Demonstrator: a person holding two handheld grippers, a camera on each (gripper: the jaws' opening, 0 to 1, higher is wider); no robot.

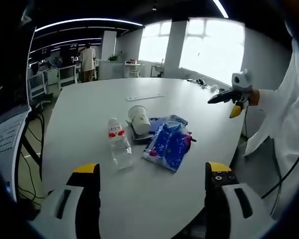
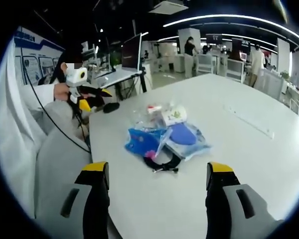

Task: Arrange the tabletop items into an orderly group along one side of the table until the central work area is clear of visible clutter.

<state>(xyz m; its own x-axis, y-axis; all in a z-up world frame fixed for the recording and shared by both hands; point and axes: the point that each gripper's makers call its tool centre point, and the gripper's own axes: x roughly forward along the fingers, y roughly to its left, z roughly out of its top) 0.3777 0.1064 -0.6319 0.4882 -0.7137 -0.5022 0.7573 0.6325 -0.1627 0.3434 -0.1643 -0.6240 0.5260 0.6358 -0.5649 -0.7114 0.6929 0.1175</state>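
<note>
In the left gripper view, my left hand-held gripper (image 1: 152,185) hung wide, empty, over the desk (image 1: 84,129); a plastic bottle (image 1: 119,143), cup (image 1: 139,119) and blue bag (image 1: 168,144) lay clustered mid-desk. In the right gripper view, my right hand-held gripper (image 2: 157,185) stood wide before the same pile.

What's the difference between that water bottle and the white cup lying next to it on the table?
The water bottle is clear plastic with a red-and-white label, while the white cup is opaque. The bottle is long and slim; the cup is shorter and wider. The bottle lies directly on the table, while the cup rests on a dark flat item among the blue packets. Both are tipped on their sides, close together near the table's middle.
</note>
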